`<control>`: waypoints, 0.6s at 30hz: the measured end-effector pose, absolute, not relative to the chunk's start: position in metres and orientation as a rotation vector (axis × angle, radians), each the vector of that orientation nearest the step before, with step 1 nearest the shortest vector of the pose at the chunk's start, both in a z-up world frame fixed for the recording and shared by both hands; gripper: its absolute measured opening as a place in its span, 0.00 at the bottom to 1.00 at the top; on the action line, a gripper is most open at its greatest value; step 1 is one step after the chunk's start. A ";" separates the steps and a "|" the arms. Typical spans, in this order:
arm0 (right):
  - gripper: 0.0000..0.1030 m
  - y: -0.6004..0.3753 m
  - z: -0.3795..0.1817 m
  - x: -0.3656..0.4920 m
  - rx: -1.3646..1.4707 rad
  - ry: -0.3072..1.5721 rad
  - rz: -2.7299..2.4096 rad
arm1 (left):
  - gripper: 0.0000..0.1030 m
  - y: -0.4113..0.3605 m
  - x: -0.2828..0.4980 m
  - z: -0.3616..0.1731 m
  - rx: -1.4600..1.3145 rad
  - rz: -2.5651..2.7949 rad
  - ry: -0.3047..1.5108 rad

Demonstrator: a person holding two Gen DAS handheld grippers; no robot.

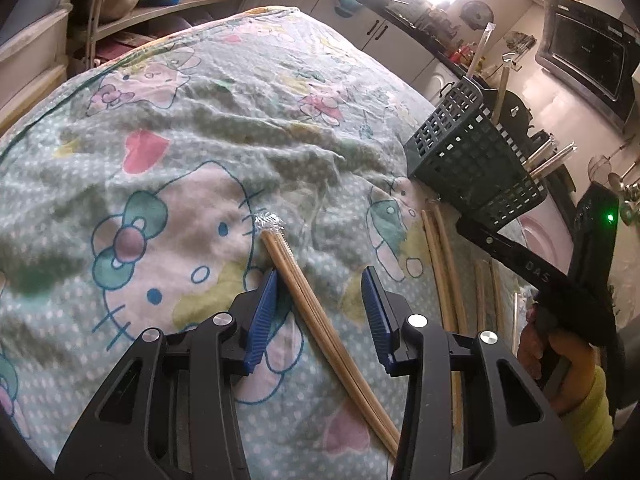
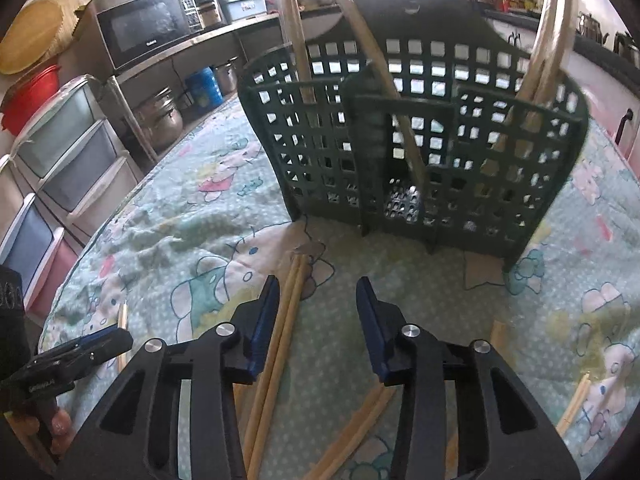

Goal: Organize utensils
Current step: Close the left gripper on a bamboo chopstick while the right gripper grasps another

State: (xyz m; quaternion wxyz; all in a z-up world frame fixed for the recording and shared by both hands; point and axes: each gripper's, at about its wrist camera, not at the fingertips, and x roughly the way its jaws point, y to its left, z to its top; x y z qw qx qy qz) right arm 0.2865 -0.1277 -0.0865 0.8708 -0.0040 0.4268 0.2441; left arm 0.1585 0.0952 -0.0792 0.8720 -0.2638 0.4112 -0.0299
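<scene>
Both hand-held grippers are spread: the left hand-held gripper (image 1: 320,304) straddles a wrapped chopstick pair (image 1: 316,312) on the table's cloth (image 1: 168,120); centre it, pinch squarely, then lift toward the green basket (image 1: 472,152); the right hand-held gripper (image 2: 318,312) waits empty

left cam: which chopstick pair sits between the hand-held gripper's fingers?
The plastic-wrapped pair with the crinkled end, lying diagonally between the open left hand-held gripper. The other pairs lie off to its right, near the basket.

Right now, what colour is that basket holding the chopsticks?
Dark green, a plastic grid basket with square holes; the right wrist view shows it best.
</scene>
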 end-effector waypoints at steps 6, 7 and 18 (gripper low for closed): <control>0.34 -0.118 -0.094 0.295 -0.015 0.911 0.510 | 0.33 0.097 0.165 -0.080 -0.558 -0.077 0.854; 0.33 -0.116 -0.095 0.297 -0.014 0.912 0.507 | 0.33 0.097 0.165 -0.080 -0.554 -0.077 0.854; 0.24 -0.105 -0.102 0.315 -0.027 0.913 0.443 | 0.37 0.095 0.176 -0.079 -0.526 -0.083 0.858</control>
